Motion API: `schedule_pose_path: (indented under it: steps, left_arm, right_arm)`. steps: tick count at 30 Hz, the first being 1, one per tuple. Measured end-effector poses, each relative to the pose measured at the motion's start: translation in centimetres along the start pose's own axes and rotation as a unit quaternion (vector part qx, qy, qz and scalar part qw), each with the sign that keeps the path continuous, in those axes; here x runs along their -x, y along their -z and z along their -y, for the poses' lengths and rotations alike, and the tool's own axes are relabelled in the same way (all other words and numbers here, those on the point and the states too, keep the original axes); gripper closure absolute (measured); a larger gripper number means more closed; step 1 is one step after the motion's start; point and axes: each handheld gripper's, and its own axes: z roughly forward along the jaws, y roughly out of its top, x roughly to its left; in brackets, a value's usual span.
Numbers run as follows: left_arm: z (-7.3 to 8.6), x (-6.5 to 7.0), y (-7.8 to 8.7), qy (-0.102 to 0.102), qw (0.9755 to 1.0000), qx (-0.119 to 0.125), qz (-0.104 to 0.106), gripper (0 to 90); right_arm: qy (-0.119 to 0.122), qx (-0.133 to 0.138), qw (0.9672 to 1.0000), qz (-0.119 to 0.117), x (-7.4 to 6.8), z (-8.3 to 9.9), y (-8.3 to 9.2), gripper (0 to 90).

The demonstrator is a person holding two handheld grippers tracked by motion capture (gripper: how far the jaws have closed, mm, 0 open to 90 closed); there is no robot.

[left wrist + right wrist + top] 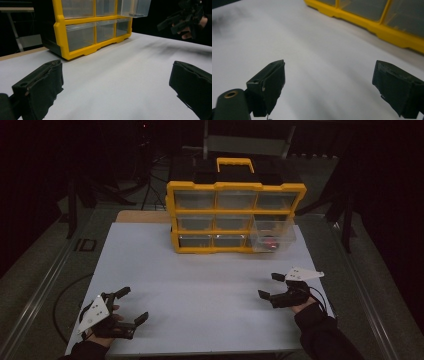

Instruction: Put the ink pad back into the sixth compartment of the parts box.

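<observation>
Both the left gripper (132,305) and right gripper (270,285) hover with jaws spread wide and empty over the white table (200,285), well short of the yellow drawer cabinet (235,217) (one clear drawer (272,236) pulled out).

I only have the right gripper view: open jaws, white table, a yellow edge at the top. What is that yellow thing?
Observer: A yellow drawer organizer with a handle on top and three rows of clear drawers.
Operator: Are all the drawers closed?
Observer: No, the clear drawer at its right side is pulled out.
Operator: Anything inside it?
Observer: A small red object; it is too small to identify.
Operator: And the left gripper?
Observer: The left gripper is open, low at the table's near left.
</observation>
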Motion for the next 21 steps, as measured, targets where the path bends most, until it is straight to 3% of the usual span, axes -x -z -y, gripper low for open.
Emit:
schedule_pose_path:
  steps: [3, 9, 21]
  left_arm:
    - [0.0, 0.0, 0.0, 0.000, 1.0000, 0.000, 0.000, 0.0]
    - [0.0, 0.0, 0.0, 0.000, 1.0000, -0.001, 0.000, 0.0]
    - [0.1, 0.0, -0.1, 0.000, 1.0000, -0.001, 0.002, 0.0]
  right_arm:
    - [0.003, 0.007, 1.0000, -0.005, -0.2, 0.8, -0.2, 11.2]
    - [0.010, -0.010, 0.9999, -0.009, -0.2, 2.2, -0.9, 11.2]
    - [0.020, -0.004, 0.9993, 0.030, 0.2, 3.1, -1.5, 11.2]
